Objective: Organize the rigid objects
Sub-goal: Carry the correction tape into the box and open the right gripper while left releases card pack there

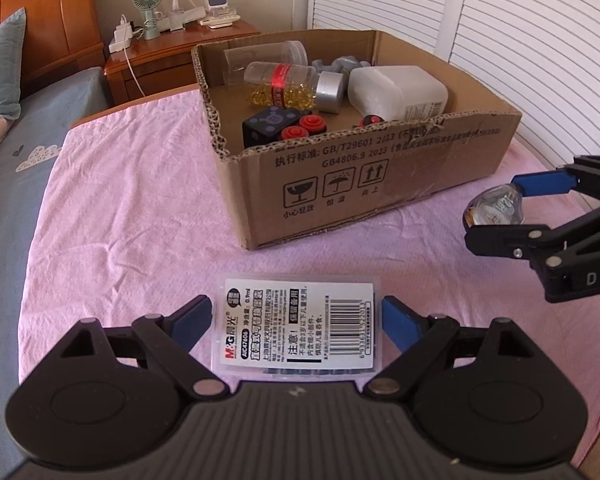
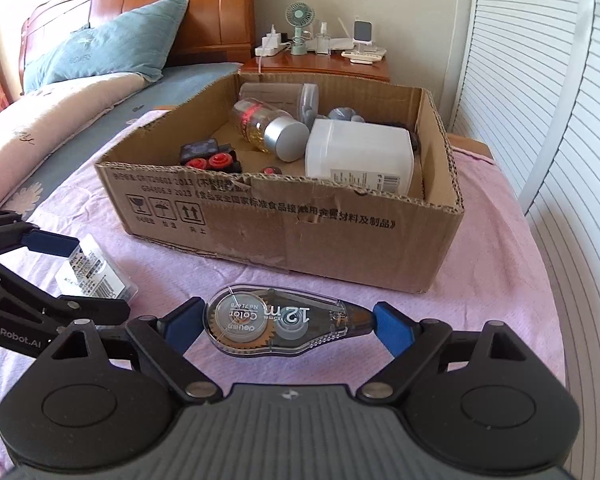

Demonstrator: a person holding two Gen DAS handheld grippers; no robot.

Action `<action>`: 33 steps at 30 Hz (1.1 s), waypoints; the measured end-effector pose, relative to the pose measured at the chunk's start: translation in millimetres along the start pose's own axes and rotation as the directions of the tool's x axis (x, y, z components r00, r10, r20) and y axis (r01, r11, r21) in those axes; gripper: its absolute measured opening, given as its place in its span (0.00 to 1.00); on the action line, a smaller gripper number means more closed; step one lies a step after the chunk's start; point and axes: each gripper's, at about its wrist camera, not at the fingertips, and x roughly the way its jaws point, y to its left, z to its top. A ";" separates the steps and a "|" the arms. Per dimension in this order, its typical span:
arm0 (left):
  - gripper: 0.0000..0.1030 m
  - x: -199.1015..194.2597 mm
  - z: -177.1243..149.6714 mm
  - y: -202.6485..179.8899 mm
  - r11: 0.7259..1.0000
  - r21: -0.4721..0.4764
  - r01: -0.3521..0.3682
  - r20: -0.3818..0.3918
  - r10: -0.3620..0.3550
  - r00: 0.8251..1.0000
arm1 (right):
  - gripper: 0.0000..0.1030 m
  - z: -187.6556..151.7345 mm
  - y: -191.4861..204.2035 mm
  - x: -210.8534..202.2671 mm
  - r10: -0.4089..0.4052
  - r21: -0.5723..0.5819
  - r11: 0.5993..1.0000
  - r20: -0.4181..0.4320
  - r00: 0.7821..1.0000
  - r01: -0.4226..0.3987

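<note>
1. The left gripper points down at a pink cloth spread over a table. Its blue fingers stand wide, one on each side of a flat clear case with a white barcode label. Both pads look to be against the case's side edges; whether they press on it cannot be told for sure.

2. The right gripper also stands wide, closed lengthwise on a clear correction tape dispenser. One blue pad touches its rounded end, the other its narrow tip. The dispenser appears to sit just above the cloth.

3. In the left wrist view, the right gripper comes in from the right edge with the dispenser between its fingers.

4. A shallow open cardboard box stands just beyond both grippers. Its near wall faces them, printed with handling symbols and torn along the top edge.

5. Inside the box lie a clear jar of yellow capsules with a silver lid, a white plastic container, a clear tub, a black block with red buttons and a grey shape.

6. Bare cloth lies open to the left of the box and between the box and the grippers. To the right the table edge runs close to white louvred doors.
</note>
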 end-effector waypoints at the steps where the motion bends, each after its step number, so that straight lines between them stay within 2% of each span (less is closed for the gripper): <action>1: 0.87 -3.4 0.9 0.7 1.000 0.004 0.006 -0.001 -0.006 1.000 | 0.90 1.8 0.0 -6.2 0.005 -0.007 1.000 0.005 1.000 -0.005; 6: 0.87 -22.7 6.9 1.5 0.999 0.033 0.021 0.021 -0.021 1.000 | 0.90 23.1 -3.4 -45.9 0.005 -0.036 0.999 0.106 0.994 -0.001; 10: 0.87 -35.5 13.6 -0.6 0.998 0.051 0.030 0.048 -0.033 0.998 | 0.90 50.2 -10.3 -49.7 0.000 -0.021 1.000 0.166 0.986 0.003; 14: 0.87 -45.9 19.6 -3.7 0.997 0.064 0.033 0.073 -0.038 0.997 | 0.90 68.6 -23.4 -19.4 -0.018 0.039 0.999 0.115 0.993 0.014; 19: 0.87 -52.7 26.3 -5.4 0.997 0.079 0.027 0.092 -0.035 0.995 | 0.92 71.0 -29.5 4.9 -0.037 0.090 0.995 0.052 0.998 0.032; 20: 0.87 -53.3 27.9 -5.4 0.997 0.078 0.030 0.093 -0.037 0.995 | 0.99 70.0 -29.6 5.2 -0.040 0.096 0.995 0.053 0.998 0.034; 26: 0.87 -63.8 42.6 -7.7 0.995 0.089 0.039 0.122 -0.049 0.991 | 1.00 66.4 -25.8 -8.8 -0.048 0.093 0.995 0.075 0.996 0.041; 33: 0.87 -57.5 87.5 -6.2 0.996 0.091 0.019 0.177 -0.035 0.984 | 1.00 57.5 -21.2 -23.3 -0.100 0.093 0.991 0.063 0.993 0.094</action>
